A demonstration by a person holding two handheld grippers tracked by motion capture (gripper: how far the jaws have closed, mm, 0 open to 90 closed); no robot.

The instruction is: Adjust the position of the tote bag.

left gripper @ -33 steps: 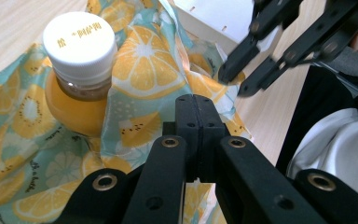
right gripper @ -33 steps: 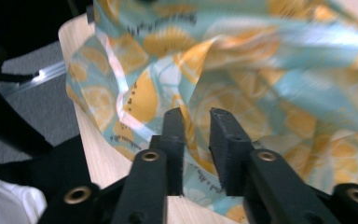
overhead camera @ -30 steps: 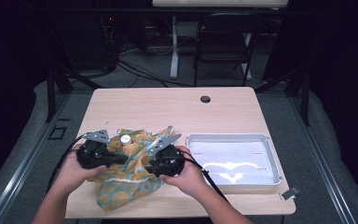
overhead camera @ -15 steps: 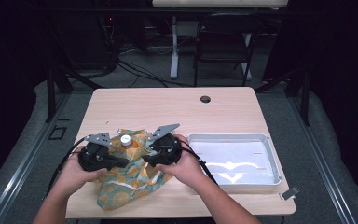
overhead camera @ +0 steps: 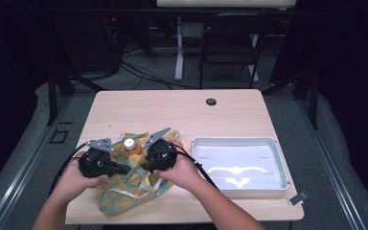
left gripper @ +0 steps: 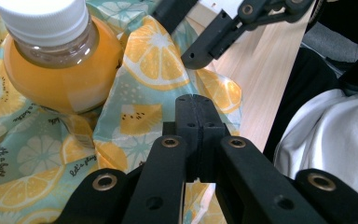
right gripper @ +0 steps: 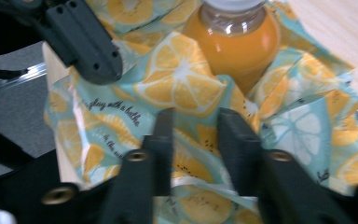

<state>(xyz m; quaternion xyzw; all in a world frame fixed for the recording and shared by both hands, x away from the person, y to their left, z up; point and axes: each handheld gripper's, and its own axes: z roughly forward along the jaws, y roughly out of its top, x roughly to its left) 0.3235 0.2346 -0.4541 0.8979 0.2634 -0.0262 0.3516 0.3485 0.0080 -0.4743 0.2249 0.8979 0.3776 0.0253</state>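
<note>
Holding both grippers low over the cloth (overhead camera: 129,184), we see the bottle (overhead camera: 130,145) upright on it, between the two tools. Left gripper (left gripper: 196,105): jaws pressed together, nothing visibly between the tips, cloth just beyond and under them, bottle ahead to their left. Right gripper (right gripper: 193,123): jaws apart, a raised fold of cloth between and just past them, bottle straight ahead. Tray (overhead camera: 273,143) sits well right of both.

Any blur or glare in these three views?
High view: glare streaks on the white tray, dark surroundings. Left gripper view: sharp on the cloth and bottle. Right gripper view: softly blurred throughout, jaws and bottle edges smeared.
</note>
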